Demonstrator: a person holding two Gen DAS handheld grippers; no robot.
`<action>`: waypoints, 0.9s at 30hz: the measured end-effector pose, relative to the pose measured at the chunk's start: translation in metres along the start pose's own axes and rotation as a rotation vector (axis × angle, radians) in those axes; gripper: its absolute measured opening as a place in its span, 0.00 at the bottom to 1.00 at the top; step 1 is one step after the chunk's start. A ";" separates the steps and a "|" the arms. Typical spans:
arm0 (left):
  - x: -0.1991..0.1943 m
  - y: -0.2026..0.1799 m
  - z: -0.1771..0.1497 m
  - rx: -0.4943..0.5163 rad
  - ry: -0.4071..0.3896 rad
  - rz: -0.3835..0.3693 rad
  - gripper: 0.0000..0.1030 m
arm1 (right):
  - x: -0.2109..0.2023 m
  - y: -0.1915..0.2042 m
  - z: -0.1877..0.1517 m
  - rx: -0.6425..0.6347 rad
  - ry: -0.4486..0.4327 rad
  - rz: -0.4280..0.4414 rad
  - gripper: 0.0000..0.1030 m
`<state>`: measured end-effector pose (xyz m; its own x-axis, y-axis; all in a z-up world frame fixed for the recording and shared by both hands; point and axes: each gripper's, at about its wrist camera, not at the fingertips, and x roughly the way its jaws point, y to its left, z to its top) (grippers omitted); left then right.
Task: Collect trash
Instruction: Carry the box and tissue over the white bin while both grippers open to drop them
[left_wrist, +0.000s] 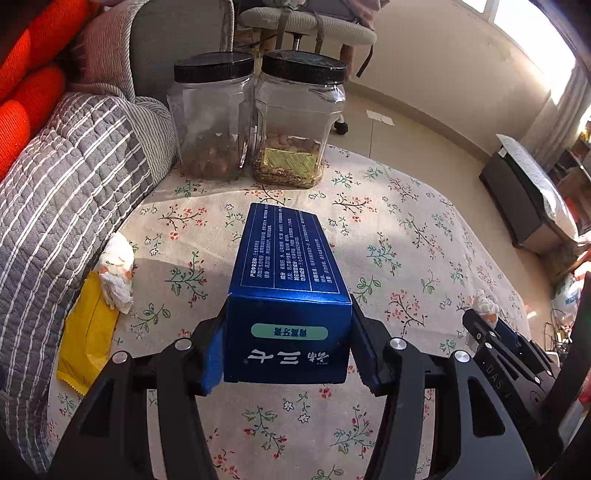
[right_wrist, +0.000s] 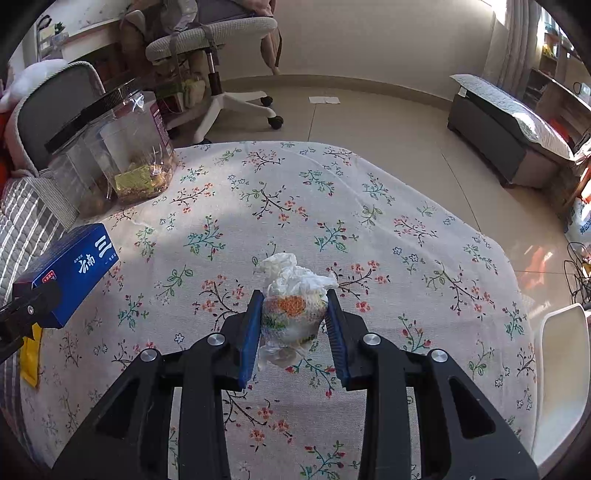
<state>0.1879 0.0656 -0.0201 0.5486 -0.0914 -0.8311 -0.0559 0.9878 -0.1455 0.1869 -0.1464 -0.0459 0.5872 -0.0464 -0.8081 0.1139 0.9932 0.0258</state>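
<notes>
My left gripper (left_wrist: 288, 343) is shut on a blue toothpaste box (left_wrist: 286, 280) and holds it above the floral tablecloth (left_wrist: 406, 229). The box also shows at the left of the right wrist view (right_wrist: 72, 271). My right gripper (right_wrist: 293, 325) is shut on a crumpled white tissue with an orange print (right_wrist: 291, 299), held just over the cloth. That tissue (left_wrist: 485, 304) and the right gripper (left_wrist: 491, 332) show at the right edge of the left wrist view. Another crumpled tissue (left_wrist: 116, 273) and a yellow wrapper (left_wrist: 86, 332) lie at the table's left edge.
Two clear jars with black lids (left_wrist: 214, 114) (left_wrist: 299, 118) stand at the far left of the table. A grey striped cushion (left_wrist: 66, 177) borders the left side. An office chair (right_wrist: 218, 55), a low bench (right_wrist: 509, 129) and a white chair (right_wrist: 561, 369) stand around.
</notes>
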 end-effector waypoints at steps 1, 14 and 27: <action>-0.001 -0.005 -0.002 0.006 0.000 -0.004 0.54 | -0.003 -0.005 -0.001 0.006 -0.005 -0.001 0.31; 0.000 -0.082 -0.053 0.061 0.028 -0.095 0.54 | -0.037 -0.099 -0.024 0.099 -0.027 -0.056 0.31; 0.001 -0.159 -0.089 0.164 0.085 -0.133 0.54 | -0.055 -0.200 -0.049 0.283 -0.038 -0.102 0.31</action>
<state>0.1231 -0.1025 -0.0453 0.4697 -0.2252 -0.8536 0.1525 0.9731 -0.1728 0.0922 -0.3376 -0.0357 0.5903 -0.1538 -0.7924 0.3898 0.9139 0.1131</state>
